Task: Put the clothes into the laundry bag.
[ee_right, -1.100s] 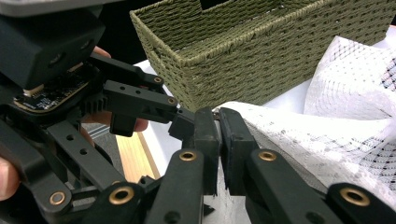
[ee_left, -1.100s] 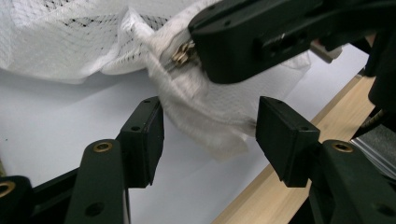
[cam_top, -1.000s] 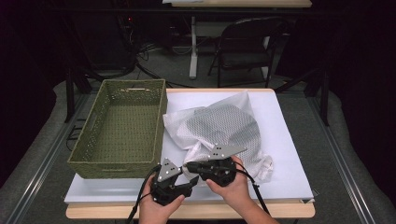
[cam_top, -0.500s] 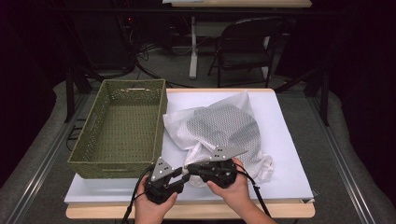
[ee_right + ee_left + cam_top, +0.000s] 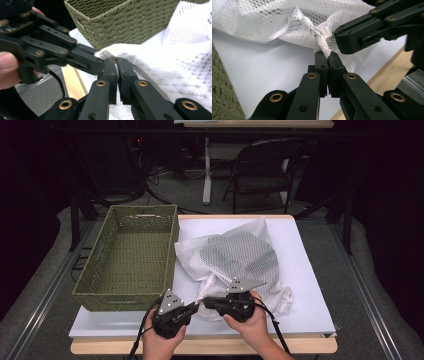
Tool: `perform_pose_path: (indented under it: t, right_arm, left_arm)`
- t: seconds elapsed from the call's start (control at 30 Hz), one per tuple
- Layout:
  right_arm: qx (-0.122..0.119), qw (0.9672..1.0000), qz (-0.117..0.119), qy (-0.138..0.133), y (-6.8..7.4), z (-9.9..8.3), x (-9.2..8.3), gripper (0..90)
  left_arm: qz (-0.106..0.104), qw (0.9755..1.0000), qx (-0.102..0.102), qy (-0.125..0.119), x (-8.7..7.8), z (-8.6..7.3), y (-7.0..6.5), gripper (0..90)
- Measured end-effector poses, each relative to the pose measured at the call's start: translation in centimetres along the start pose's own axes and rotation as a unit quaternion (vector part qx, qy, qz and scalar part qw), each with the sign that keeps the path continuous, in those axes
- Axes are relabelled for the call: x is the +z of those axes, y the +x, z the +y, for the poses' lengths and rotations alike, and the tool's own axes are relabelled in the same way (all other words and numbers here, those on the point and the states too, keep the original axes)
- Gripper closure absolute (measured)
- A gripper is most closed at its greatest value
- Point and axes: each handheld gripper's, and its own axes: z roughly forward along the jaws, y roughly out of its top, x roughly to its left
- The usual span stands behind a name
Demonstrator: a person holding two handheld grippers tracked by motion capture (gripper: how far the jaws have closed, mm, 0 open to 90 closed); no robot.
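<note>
Risk: your two grips sit almost touching at the near edge of the mesh bag point(image 5: 235, 257); pull apart hard and the netting could tear or slip free.
Left gripper point(image 5: 328, 56): jaws have just been closing, now pinched on a fold of mesh.
Right gripper point(image 5: 117, 61): clamped on the zipper end.
Bag: on the white tabletop point(image 5: 310, 270), beside the woven basket point(image 5: 127, 255).

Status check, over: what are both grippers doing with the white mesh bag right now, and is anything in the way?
Left gripper has just closed on mesh bag edge. Right gripper shut on the zipper pull beside it. Green basket alongside, not blocking.
</note>
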Motion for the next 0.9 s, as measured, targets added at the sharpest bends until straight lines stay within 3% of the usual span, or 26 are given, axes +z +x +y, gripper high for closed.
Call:
perform_pose_path:
  t: [0.07,0.2,0.33,0.43,0.5,0.7,0.9]
  right_arm:
    - [0.005,1.0000,-0.003,0.001,-0.3,-0.2,-0.1,86.8]
    - [-0.004,0.9990,-0.041,0.015,-1.3,-0.9,-1.2,86.8]
    - [0.002,0.9970,-0.072,0.026,-2.5,-1.9,-3.2,86.8]
    - [0.012,0.9955,-0.090,0.029,-3.1,-2.8,-5.2,86.7]
    - [0.005,0.9943,-0.103,0.026,-3.2,-3.3,-6.4,86.7]
    - [0.025,0.9886,-0.148,0.018,-4.4,-4.6,-10.3,86.7]
    - [0.068,0.9793,-0.191,0.012,-6.4,-6.6,-14.9,86.7]
  left_arm:
    - [0.002,1.0000,0.004,0.005,-0.2,0.0,0.1,88.5]
    - [0.008,1.0000,-0.003,0.004,-0.9,-0.5,0.9,88.4]
    - [0.008,0.9997,-0.022,0.007,-1.2,-1.3,2.0,88.3]
    - [0.010,0.9995,-0.028,0.013,-1.2,-1.8,2.4,88.2]
    - [0.011,0.9995,-0.027,0.013,-1.2,-1.9,2.5,88.2]
    - [0.027,0.9992,-0.024,0.018,-1.4,-2.1,2.9,88.4]
    - [0.031,0.9987,-0.027,0.029,-1.3,-2.5,3.2,88.2]
